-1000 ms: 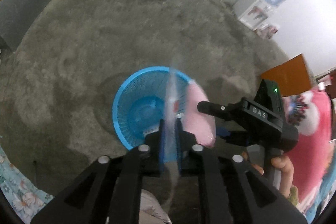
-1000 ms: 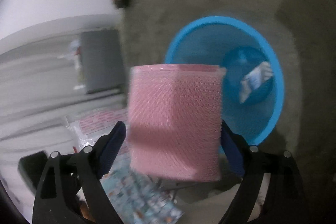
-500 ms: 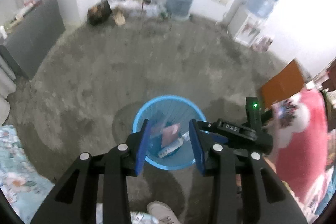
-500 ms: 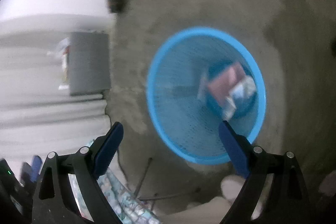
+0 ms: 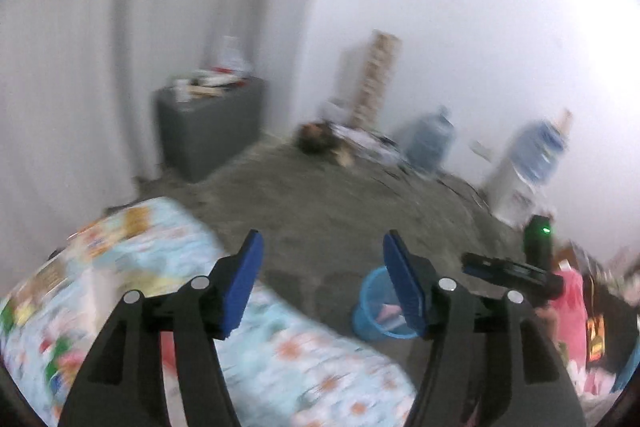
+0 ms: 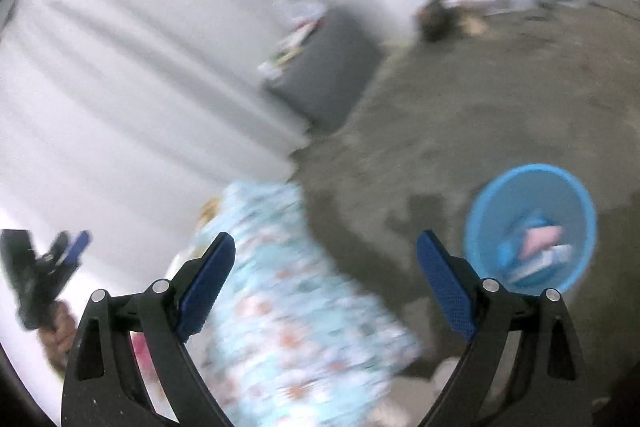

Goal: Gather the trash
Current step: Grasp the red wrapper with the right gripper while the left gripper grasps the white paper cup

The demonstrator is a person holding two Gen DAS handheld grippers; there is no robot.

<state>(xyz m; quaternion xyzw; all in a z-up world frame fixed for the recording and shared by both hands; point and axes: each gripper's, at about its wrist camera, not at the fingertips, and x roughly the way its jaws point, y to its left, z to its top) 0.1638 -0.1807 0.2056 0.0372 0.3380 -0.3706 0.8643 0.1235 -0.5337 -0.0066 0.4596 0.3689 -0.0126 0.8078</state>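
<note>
Both grippers are swinging away from the blue basket (image 6: 530, 227) since a second ago — left gripper (image 5: 322, 283) spread and empty, right gripper (image 6: 324, 279) likewise. Trash (image 6: 536, 247) is lying in the basket; anything left on the floral bedding (image 6: 288, 299) is blurring past — cannot tell.

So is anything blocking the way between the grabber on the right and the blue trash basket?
Nothing visible does. The right gripper is open and holds nothing, and the blue basket stands on bare grey floor just past its right finger. The flowery cloth lies off to the other side, not between them.
</note>
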